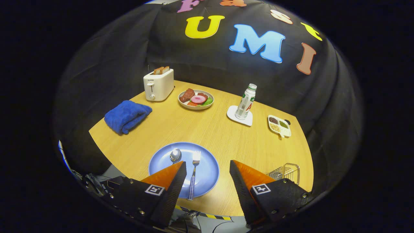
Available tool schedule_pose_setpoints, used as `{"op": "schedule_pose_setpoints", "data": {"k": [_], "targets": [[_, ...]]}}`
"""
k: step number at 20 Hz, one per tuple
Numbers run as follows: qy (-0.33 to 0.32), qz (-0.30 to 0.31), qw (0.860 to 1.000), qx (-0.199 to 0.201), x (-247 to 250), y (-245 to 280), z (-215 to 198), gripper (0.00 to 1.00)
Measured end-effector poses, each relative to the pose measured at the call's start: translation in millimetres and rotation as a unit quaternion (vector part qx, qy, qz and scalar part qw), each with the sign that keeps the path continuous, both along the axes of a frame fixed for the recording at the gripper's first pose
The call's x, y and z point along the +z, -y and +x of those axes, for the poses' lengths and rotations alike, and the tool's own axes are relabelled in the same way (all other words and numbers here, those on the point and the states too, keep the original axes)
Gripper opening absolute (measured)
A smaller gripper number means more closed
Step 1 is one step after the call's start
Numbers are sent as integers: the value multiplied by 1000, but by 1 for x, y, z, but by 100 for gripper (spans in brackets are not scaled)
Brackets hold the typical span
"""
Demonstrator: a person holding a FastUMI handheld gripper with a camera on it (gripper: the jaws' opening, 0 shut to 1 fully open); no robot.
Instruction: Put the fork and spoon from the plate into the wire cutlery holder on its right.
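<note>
Two light, stiff, slippery pieces, fork and spoon, lie on the plate; grip the fork's handle; gripper wide open, empty, holder right

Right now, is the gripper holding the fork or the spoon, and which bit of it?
Neither. The gripper is open and holds nothing. The fork lies on the blue plate between the fingers, untouched, and the spoon lies beside it.
</note>
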State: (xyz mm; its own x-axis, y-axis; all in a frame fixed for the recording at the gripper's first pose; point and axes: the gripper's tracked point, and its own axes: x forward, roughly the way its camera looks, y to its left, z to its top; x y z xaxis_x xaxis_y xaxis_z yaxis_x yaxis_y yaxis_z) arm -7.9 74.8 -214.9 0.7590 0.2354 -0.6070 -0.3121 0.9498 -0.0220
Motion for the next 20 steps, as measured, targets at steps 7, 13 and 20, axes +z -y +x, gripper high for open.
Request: {"op": "schedule_pose_setpoints", "data": {"k": [7,13,20], "targets": [[-71,-20,997,20,-46,-13,-8,83],[-118,-64,991,26,-77,-19,-11,83],[-182,-81,979,45,-114,-27,-17,72]]}}
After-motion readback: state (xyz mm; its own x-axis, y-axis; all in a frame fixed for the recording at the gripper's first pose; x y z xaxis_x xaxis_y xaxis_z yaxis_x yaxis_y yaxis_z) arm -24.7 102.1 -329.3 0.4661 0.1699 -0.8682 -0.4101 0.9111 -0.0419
